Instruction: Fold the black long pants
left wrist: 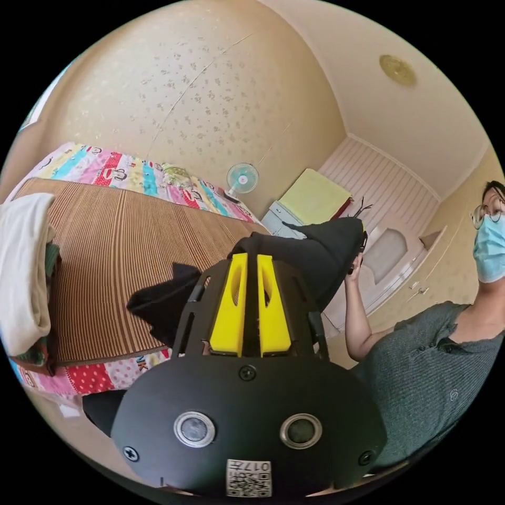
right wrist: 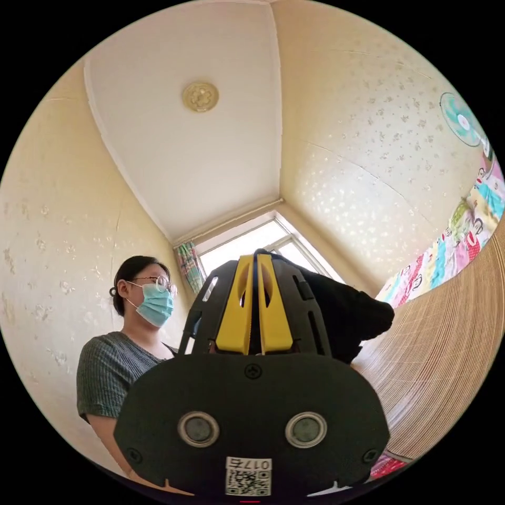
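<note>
Left gripper [left wrist: 250,259] lifted above the bed, yellow jaws pressed near together, pinching black long pants [left wrist: 321,252] at the tips. Black cloth stretched from there to a raised hand [left wrist: 355,263], the rest trailing down onto the striped mat [left wrist: 115,263]. Right gripper [right wrist: 254,259] tilted toward ceiling and window, jaws closed on a thin edge of the same black cloth [right wrist: 347,315], seemingly. Pile of pale clothes [left wrist: 23,273] at the mat's end.

Black pants [left wrist: 321,252], brown striped mat [left wrist: 121,252], yellow-speckled wallpaper [left wrist: 210,94].
</note>
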Demonstrator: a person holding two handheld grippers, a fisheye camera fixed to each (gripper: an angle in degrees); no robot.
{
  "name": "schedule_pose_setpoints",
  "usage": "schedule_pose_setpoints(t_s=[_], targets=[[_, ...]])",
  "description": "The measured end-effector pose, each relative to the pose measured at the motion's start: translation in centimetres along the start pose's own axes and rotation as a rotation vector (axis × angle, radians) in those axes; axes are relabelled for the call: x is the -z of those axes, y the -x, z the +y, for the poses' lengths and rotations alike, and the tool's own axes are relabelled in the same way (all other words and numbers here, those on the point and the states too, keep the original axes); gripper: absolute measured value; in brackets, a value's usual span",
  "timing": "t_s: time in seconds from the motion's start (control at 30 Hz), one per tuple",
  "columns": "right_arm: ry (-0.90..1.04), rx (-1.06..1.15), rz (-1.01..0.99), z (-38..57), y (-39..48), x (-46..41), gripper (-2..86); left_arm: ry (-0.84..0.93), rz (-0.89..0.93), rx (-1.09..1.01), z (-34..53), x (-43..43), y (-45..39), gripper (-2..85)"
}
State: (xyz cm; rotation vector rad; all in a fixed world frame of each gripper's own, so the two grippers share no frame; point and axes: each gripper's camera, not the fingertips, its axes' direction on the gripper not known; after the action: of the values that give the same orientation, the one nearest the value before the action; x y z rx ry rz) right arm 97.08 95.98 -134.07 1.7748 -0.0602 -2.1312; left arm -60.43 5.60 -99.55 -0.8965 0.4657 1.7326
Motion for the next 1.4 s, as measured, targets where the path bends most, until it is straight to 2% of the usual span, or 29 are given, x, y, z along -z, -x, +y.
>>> schedule_pose_setpoints(t_s=[0.1, 0.17, 0.3, 0.37, 0.43, 0.5, 0.63, 0.7, 0.77, 0.83, 0.9, 1.0, 1.07, 1.1, 1.17, 1.23, 1.33, 1.4], targets=[[-0.036, -0.055, -0.092, 0.1, -1.1, -1.6, 1.0, -0.061, 0.129, -0.001, -0.7, 0.9, -0.6, 3.5], [-0.055, -0.056, -0.153, 0.2, -0.7, -2.7, 1.0, -0.193, 0.197, -0.039, -1.7, 3.8, -2.5, 3.2], [-0.033, 0.081, -0.189, -1.9, 4.5, -5.5, 1.0, -0.404, 0.272, -0.176, -5.0, 10.0, -7.2, 3.3], [0.007, 0.158, -0.167, -3.4, 8.5, -7.7, 1.0, -0.493, 0.344, -0.310, -7.6, 14.4, -11.4, 3.4], [0.063, 0.315, -0.101, -4.1, 14.2, -10.5, 0.9, -0.552, 0.338, -0.433, -8.4, 17.4, -14.8, 3.5], [0.135, 0.470, 0.096, -4.1, 21.0, -13.5, 0.9, -0.585, 0.256, -0.465, -8.5, 19.6, -17.1, 3.6], [0.189, 0.478, 0.514, -2.8, 22.3, -15.6, 0.8, -0.475, 0.016, -0.343, -7.6, 17.0, -15.8, 3.6], [0.264, 0.313, 0.799, -1.2, 15.9, -16.3, 0.7, -0.335, -0.066, -0.176, -7.5, 12.4, -12.1, 3.6], [0.358, 0.153, 0.964, 0.5, 8.6, -16.3, 0.7, -0.181, -0.092, 0.018, -6.6, 6.0, -6.1, 2.9], [0.376, -0.006, 0.937, 2.1, 1.9, -15.2, 0.7, -0.076, -0.028, 0.132, -6.9, 2.2, -2.8, 2.2], [0.394, -0.228, 0.806, 2.7, -6.3, -15.5, 0.7, -0.055, -0.019, 0.138, -9.1, -0.4, -1.4, 1.7], [0.395, -0.194, 0.994, -1.4, -14.3, -20.0, 1.3, -0.075, -0.072, 0.050, -19.5, -2.7, -0.7, 1.6], [0.343, -0.167, 0.967, -7.0, -19.5, -23.5, 2.4, -0.146, -0.147, -0.038, -31.6, -4.4, 0.6, 3.0], [0.303, -0.164, 0.964, -11.5, -23.2, -25.9, 3.9, -0.171, -0.178, -0.035, -34.4, -4.8, 1.3, 3.5], [0.285, -0.241, 0.983, -16.9, -29.0, -28.5, 7.1, -0.190, -0.276, 0.031, -41.8, -6.4, 4.5, 11.5], [0.270, -0.336, 1.105, -18.5, -32.1, -30.4, 9.1, -0.122, -0.365, 0.102, -43.6, -7.5, 7.0, 14.2], [0.429, -0.137, 1.226, -15.1, -32.6, -35.2, 10.8, 0.018, -0.395, 0.033, -40.1, -10.2, 9.8, 14.1], [0.591, -0.034, 1.243, -7.5, -33.2, -36.1, 11.7, 0.122, -0.429, 0.011, -35.1, -12.2, 11.7, 14.1]])
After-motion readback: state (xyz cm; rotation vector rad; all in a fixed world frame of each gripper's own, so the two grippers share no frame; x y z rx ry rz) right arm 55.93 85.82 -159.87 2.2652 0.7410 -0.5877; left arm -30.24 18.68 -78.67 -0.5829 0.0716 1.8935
